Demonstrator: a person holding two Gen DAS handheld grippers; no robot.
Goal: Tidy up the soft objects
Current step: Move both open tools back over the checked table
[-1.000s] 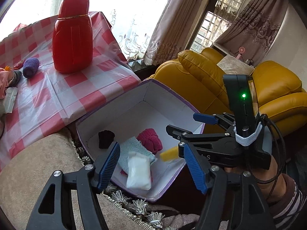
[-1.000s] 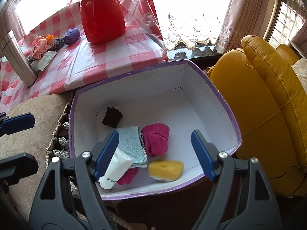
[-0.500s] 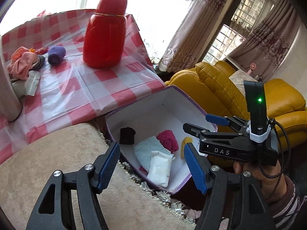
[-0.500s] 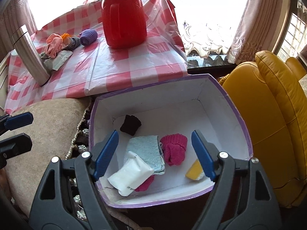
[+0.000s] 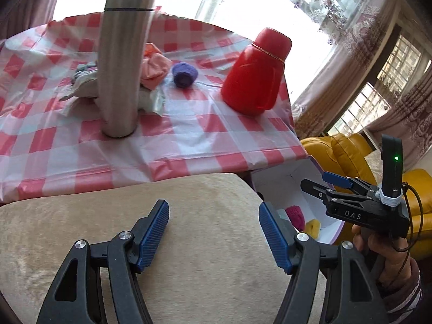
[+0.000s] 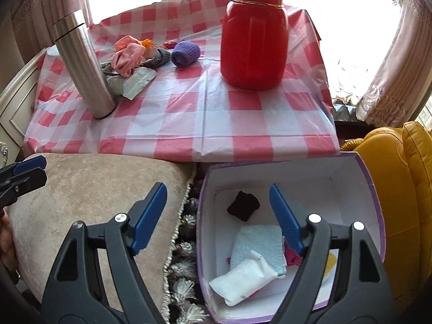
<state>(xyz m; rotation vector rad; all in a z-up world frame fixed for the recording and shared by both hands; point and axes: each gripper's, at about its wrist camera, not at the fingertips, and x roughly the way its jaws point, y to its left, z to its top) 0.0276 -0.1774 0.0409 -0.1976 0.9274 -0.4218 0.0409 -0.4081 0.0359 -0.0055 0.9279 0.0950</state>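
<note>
My left gripper [image 5: 213, 220] is open and empty above a beige cushion [image 5: 189, 243]. My right gripper [image 6: 217, 208] is also open and empty, over the left edge of a white box with a purple rim [image 6: 375, 205]. In the box lie a black knit piece [image 6: 243, 205], a light blue cloth [image 6: 259, 243], a white pack [image 6: 243, 278], a magenta knit piece [image 5: 295, 214] and a yellow sponge [image 5: 313, 226]. On the checked table [image 6: 216, 113] sit a purple knit roll [image 6: 185, 53], a pink cloth [image 6: 127, 54] and a grey knit piece [image 6: 160, 56].
A steel flask [image 6: 83, 64] and a red jug [image 6: 253, 35] stand on the table. A clear wrapper [image 6: 135, 81] lies by the flask. A yellow leather sofa [image 6: 405, 189] is to the right of the box. A hand [image 5: 383, 251] holds the right gripper.
Both grippers have swung left, away from the box toward the cushion and table. The left view now shows the flask and table items. Both jaws stayed open.
</note>
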